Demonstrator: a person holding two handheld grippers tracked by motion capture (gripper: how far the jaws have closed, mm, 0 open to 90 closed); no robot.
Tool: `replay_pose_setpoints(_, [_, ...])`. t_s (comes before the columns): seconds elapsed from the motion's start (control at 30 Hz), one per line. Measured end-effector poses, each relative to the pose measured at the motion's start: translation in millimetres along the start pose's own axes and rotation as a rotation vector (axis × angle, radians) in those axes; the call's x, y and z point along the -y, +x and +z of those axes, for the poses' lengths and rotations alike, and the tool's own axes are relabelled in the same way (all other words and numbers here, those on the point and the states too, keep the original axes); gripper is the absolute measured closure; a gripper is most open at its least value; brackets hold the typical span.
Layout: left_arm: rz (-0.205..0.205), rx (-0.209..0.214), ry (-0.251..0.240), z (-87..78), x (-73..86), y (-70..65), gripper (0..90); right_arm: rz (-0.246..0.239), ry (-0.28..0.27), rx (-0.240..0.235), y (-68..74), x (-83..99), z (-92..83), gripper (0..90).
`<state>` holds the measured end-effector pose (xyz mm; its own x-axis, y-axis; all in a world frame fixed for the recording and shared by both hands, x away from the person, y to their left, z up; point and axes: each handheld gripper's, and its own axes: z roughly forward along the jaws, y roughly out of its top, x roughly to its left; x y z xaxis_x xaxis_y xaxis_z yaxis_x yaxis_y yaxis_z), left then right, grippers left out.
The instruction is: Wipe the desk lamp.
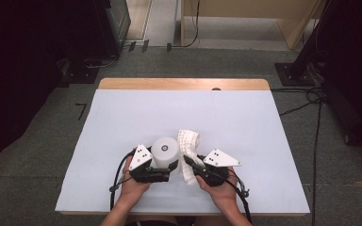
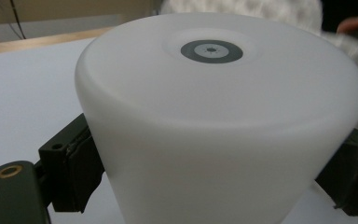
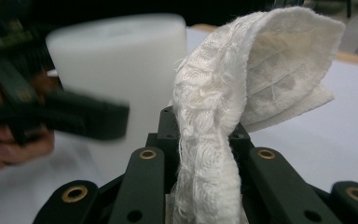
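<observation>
A white plastic cup (image 1: 165,150) stands upside down near the table's front edge, a grey ring mark on its upturned base. My left gripper (image 1: 162,169) is shut on the cup (image 2: 219,126), one black pad pressed on each side of its wall. Right beside it, my right gripper (image 1: 192,165) is shut on a white woven cloth (image 1: 188,143). The cloth (image 3: 223,116) rises from between the closed jaws and folds over at the top, hanging close to the cup's (image 3: 116,74) right side. Whether cloth and cup touch I cannot tell.
The table (image 1: 122,117) is covered by a pale blue-white sheet, with a wooden strip (image 1: 184,84) along its far edge. Black equipment, stands and cables stand on the carpet around the table.
</observation>
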<state>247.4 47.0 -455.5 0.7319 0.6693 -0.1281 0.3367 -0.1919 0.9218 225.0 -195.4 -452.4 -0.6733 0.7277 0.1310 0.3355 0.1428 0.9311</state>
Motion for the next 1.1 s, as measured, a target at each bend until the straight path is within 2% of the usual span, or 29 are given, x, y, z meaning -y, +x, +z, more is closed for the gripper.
replay_pose_setpoints(0.03, [0.008, 0.009, 0.011, 2.0, 0.8, -1.8, 8.7, 0.000, 0.000, 0.000, 0.0, 0.0, 0.0, 75.3])
replay_pose_setpoints(0.07, [0.012, 0.020, 0.016, 3.6, 1.1, -2.8, 8.7, -0.005, -0.040, -0.004, -1.1, -6.8, -7.5, 75.2])
replay_pose_setpoints(0.1, [0.012, 0.020, 0.016, 3.6, 1.1, -2.8, 8.7, -0.002, -0.050, -0.008, -1.3, -8.7, -9.8, 75.2])
replay_pose_setpoints(0.17, [0.010, 0.022, 0.006, 2.5, -0.9, -2.0, 8.7, -0.007, -0.052, -0.012, -2.0, -9.0, -10.8, 75.2])
replay_pose_setpoints(0.3, [-0.006, 0.014, -0.018, -2.4, -5.2, 2.3, 8.7, -0.006, -0.016, -0.018, -2.0, -3.2, -5.5, 75.2])
replay_pose_setpoints(0.33, [-0.011, 0.010, -0.026, -5.1, -6.7, 4.7, 8.7, -0.003, 0.003, -0.020, -1.8, -0.4, -2.5, 75.2])
replay_pose_setpoints(0.37, [-0.020, 0.008, -0.040, -8.0, -7.7, 7.3, 8.7, 0.000, 0.050, -0.024, -1.7, 5.0, 4.3, 75.2])
replay_pose_setpoints(0.43, [-0.020, 0.006, -0.049, -9.5, -7.5, 8.8, 8.7, -0.005, 0.050, -0.024, -1.7, 6.4, 5.7, 75.2])
replay_pose_setpoints(0.53, [-0.010, 0.010, -0.039, -7.2, -4.3, 8.9, 8.7, -0.008, 0.039, -0.033, -1.8, 5.8, 6.1, 75.2])
replay_pose_setpoints(0.63, [0.031, 0.011, 0.000, 0.9, -0.4, 2.5, 8.7, -0.011, -0.015, -0.034, -0.3, -3.8, -2.6, 75.3])
replay_pose_setpoints(0.8, [0.024, 0.011, -0.008, -0.2, -2.4, 1.5, 8.7, -0.010, -0.043, -0.031, -1.7, -5.9, -7.5, 75.3])
replay_pose_setpoints(0.93, [0.007, -0.010, -0.035, -4.9, -3.8, 6.4, 8.7, -0.003, 0.022, -0.033, -3.0, 4.5, 2.4, 75.2])
replay_pose_setpoints(1.0, [0.007, -0.018, -0.030, -4.1, -2.6, 8.4, 8.7, 0.000, 0.051, -0.030, -2.3, 8.1, 6.4, 75.3])
replay_pose_setpoints(1.1, [0.023, -0.015, -0.017, -0.7, 1.1, 7.5, 8.7, 0.002, 0.045, -0.034, -0.8, 5.5, 5.8, 75.3])
